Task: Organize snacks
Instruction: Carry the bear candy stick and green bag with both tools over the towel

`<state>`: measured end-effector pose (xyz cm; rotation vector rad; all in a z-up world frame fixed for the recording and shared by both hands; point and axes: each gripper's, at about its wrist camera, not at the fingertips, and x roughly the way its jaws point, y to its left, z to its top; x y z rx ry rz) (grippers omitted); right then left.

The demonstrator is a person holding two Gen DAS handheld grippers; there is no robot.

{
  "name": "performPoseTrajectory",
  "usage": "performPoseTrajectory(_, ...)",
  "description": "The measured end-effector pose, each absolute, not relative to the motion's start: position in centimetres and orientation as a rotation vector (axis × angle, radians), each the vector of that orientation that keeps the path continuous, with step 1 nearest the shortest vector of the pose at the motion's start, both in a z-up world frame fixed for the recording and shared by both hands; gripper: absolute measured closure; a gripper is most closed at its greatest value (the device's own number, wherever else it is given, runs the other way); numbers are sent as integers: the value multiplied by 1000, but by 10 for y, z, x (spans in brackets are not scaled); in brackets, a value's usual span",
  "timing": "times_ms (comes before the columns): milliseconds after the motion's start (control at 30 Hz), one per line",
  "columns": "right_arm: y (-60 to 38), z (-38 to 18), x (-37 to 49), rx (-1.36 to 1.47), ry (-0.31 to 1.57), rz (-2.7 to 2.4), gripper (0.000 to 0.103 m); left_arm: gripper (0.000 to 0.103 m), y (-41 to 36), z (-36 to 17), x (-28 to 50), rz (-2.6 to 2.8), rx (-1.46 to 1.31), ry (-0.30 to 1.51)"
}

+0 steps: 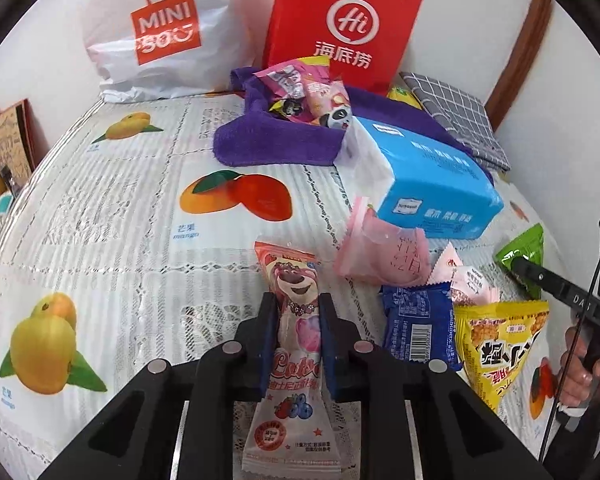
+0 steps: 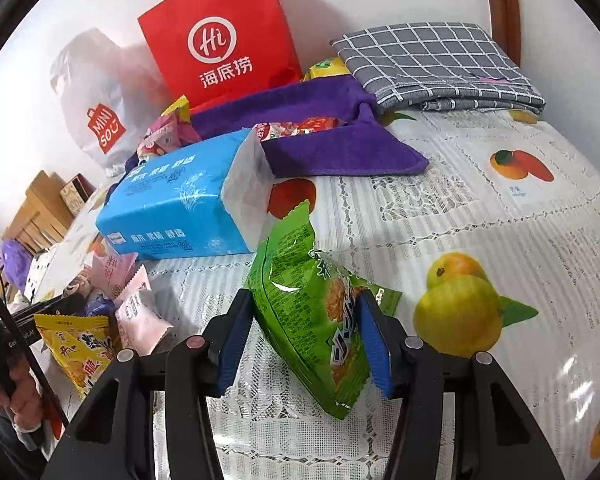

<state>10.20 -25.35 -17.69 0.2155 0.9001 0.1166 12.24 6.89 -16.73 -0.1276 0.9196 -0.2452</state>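
The left gripper [image 1: 296, 316] has its fingers clenched on a pink bear-print candy packet [image 1: 294, 344], held lengthwise above the fruit-printed tablecloth [image 1: 140, 208] on the surface; to its right lie a pale pink pouch [image 1: 380, 252], a dark blue packet [image 1: 418, 326] and a yellow snack bag [image 1: 500, 344], close together; behind them a blue tissue pack [image 1: 428, 176] rests against a purple towel [image 1: 276, 144] bunched around more wrapped sweets; a white Miniso bag [image 1: 160, 36] and a red paper bag [image 1: 340, 20] stand at the wall; the right gripper [image 2: 306, 334] has its fingers grasping a green snack bag [image 2: 312, 320], tilted; a grey checked cloth [image 2: 436, 64] lies folded far right.
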Motion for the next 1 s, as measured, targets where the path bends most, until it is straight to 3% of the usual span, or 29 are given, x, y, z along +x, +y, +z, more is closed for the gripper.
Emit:
performPoseTrajectory(333,-248,-123,95,207,811,154,53,84,64,-115,115,-281,-166,849)
performPoseTrajectory(767,-212,-53,123,113,672,227,53,84,16,-44,162,-355,-180,731)
performPoseTrajectory(1000,-205,-45,153,127,673,228,53,84,12,-45,180,-355,-155,668)
